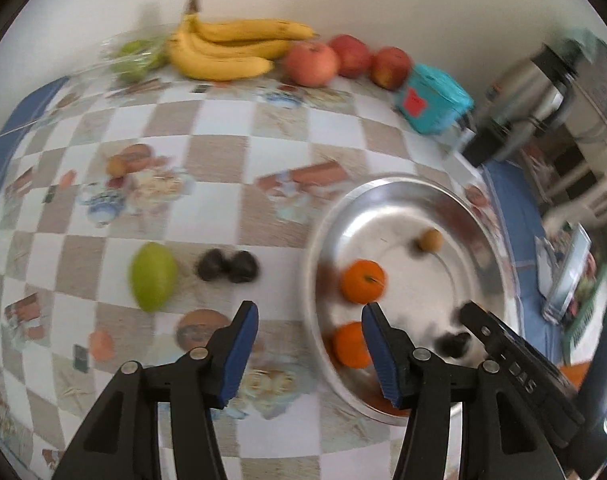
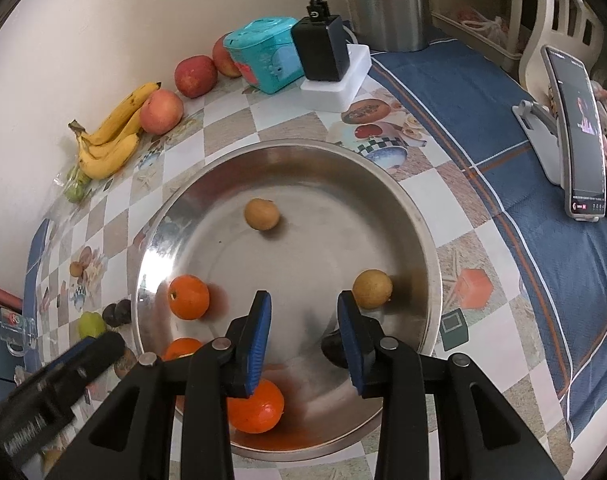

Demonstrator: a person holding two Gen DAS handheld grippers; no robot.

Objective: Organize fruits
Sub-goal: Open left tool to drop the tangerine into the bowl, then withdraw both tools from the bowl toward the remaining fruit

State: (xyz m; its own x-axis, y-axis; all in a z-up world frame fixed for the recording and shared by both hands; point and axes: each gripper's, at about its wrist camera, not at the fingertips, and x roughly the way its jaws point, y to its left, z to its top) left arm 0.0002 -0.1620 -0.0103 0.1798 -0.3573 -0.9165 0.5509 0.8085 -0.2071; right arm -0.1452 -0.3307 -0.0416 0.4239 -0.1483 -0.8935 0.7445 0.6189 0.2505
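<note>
A steel bowl (image 2: 407, 216) (image 1: 331, 232) holds three oranges (image 2: 188, 297), two small tan fruits (image 2: 262, 214) and a dark fruit (image 2: 333, 350) half hidden by my right finger. My right gripper (image 2: 304, 312) is open and empty above the bowl. My left gripper (image 1: 309, 316) is open and empty over the table at the bowl's left rim. A green fruit (image 1: 153, 276) and two dark fruits (image 1: 227, 266) lie on the checkered cloth to its left. Bananas (image 1: 227, 46) and three apples (image 1: 311, 63) lie along the wall.
A bag of green fruit (image 1: 137, 56) lies left of the bananas. A teal box (image 2: 263, 54), a black charger on a white block (image 2: 323, 50) and a steel kettle (image 2: 387, 4) stand at the back. A phone on a stand (image 2: 579, 136) is at the right.
</note>
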